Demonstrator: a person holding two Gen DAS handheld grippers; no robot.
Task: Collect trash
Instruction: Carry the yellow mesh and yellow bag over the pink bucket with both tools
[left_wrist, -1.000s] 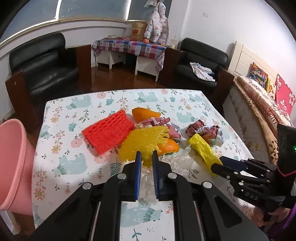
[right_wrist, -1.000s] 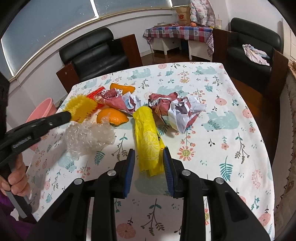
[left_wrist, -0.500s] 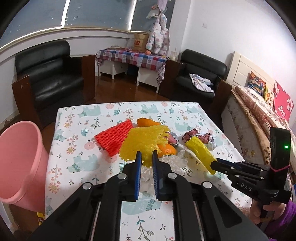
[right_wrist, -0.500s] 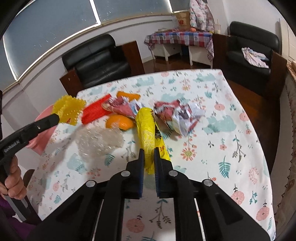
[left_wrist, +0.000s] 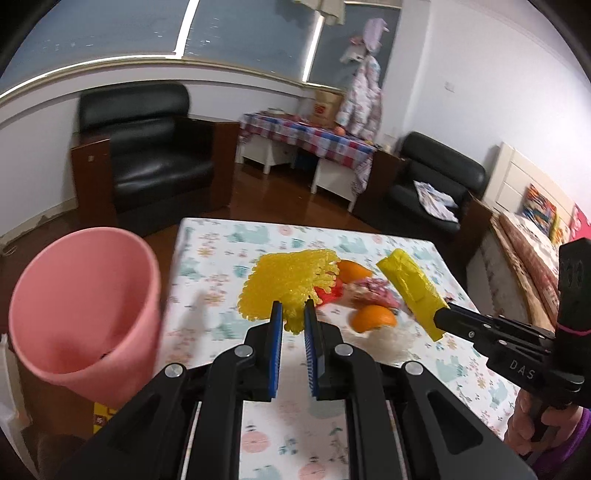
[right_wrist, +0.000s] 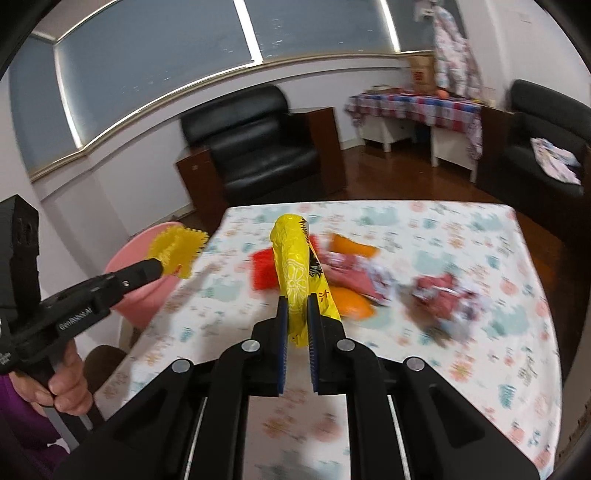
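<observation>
My left gripper (left_wrist: 293, 310) is shut on a yellow foam net (left_wrist: 288, 282) and holds it above the table; it also shows in the right wrist view (right_wrist: 177, 251). My right gripper (right_wrist: 294, 306) is shut on a yellow plastic bag (right_wrist: 295, 266), lifted off the table; that bag also shows in the left wrist view (left_wrist: 412, 290). A pink bin (left_wrist: 81, 306) stands at the table's left edge, below and left of the left gripper. Orange peels (left_wrist: 373, 318), a red foam net (right_wrist: 264, 271), crumpled wrappers (right_wrist: 443, 295) and clear bubble wrap (left_wrist: 388, 338) lie on the table.
The table has a floral cloth (left_wrist: 295, 424). A black armchair (left_wrist: 155, 162) stands beyond its far edge, another armchair (left_wrist: 436, 181) to the far right. A small table with a checked cloth (left_wrist: 310, 138) stands at the back wall.
Both grippers have lifted higher and swung left with their loads. The yellow net now hangs nearer the pink bin. The yellow bag has left the table.
</observation>
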